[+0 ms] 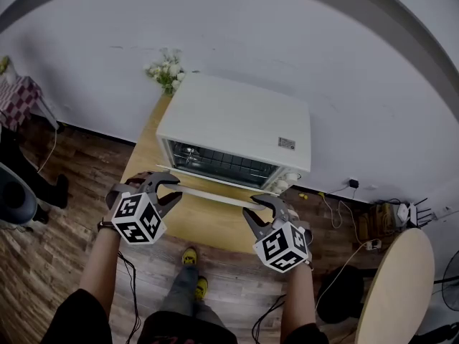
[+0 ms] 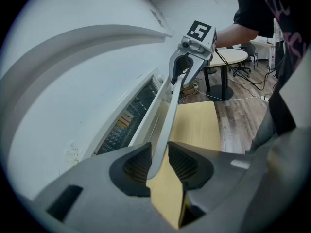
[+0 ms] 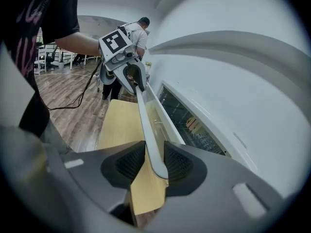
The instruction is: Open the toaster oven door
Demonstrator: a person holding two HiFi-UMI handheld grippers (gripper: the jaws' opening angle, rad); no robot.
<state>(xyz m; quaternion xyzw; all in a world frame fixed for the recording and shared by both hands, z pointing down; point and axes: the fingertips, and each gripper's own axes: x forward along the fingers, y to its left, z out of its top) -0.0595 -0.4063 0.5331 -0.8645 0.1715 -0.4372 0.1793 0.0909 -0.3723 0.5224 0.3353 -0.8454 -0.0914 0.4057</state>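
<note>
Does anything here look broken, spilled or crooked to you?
Nothing stands out. The oven and the table show no spill or damage. The oven is partly open only because the left gripper and the right gripper each have their jaws shut on an end of its handle.

Toaster oven (image 1: 229,120) label (image 1: 286,143) seems unreadable.

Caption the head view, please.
Left gripper and right gripper clamp the door handle of the toaster oven, door ajar.

White flowers (image 1: 166,71) stand at the far left corner of the worktop (image 1: 208,221); a round table (image 1: 401,285) is well apart.
</note>
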